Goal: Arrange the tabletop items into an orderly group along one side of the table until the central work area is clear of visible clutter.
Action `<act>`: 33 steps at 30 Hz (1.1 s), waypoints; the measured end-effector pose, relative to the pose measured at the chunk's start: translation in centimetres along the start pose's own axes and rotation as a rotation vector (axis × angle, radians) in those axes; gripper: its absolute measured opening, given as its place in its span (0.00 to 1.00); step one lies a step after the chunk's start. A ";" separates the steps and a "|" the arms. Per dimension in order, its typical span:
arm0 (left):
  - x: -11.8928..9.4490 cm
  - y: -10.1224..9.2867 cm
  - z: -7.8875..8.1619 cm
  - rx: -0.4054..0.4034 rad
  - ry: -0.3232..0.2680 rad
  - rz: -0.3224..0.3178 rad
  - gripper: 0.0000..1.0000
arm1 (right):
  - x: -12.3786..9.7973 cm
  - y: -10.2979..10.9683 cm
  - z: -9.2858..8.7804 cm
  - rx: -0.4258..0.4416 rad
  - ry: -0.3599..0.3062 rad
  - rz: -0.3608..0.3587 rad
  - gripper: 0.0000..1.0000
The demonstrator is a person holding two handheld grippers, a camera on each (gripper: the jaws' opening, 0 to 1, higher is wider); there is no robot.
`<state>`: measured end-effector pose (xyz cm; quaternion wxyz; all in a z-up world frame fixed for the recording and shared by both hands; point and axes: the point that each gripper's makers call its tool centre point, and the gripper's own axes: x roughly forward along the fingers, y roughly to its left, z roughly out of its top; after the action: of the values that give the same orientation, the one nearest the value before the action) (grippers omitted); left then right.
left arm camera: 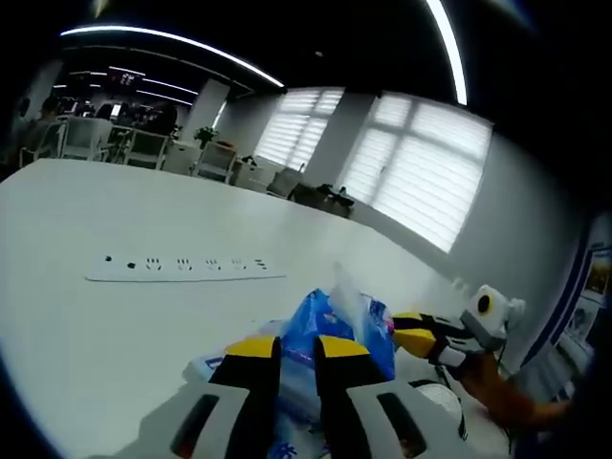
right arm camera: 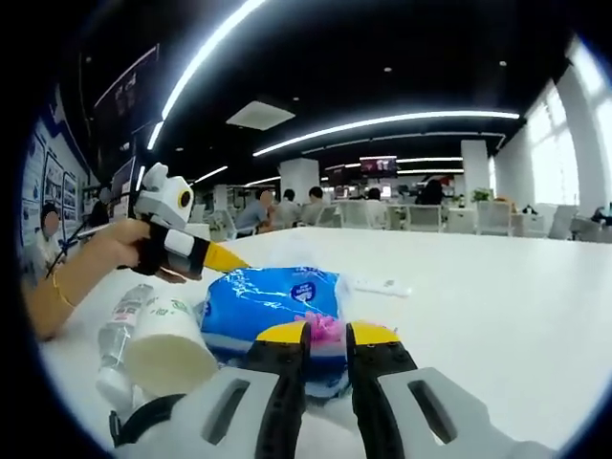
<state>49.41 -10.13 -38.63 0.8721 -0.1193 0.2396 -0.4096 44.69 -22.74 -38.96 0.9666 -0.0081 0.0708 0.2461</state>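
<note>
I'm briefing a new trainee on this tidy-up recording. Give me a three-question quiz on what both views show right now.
1. True or false: the blue tissue pack lies between the two claws.
2. Which lies on its side beside the pack in the right gripper view: A) a paper cup, B) a stapler, C) a plate?
3. Fill in: the long white object lying flat on the table in the left gripper view is a power ____.

Key: 1 true; 2 A; 3 strip.

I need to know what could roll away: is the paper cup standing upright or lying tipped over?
Tipped over. In the right gripper view the paper cup lies on its side beside the blue tissue pack, its base facing the camera.
</note>
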 end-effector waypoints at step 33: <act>0.8 -1.7 1.4 0.115 -0.082 0.038 0.00 | -1.4 -0.8 1.6 -0.101 -0.013 -0.070 0.00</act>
<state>49.50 -11.79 -36.98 0.8943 -0.0812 0.1818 -0.4008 44.04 -24.05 -37.24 0.9734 -0.0578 0.0519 0.2155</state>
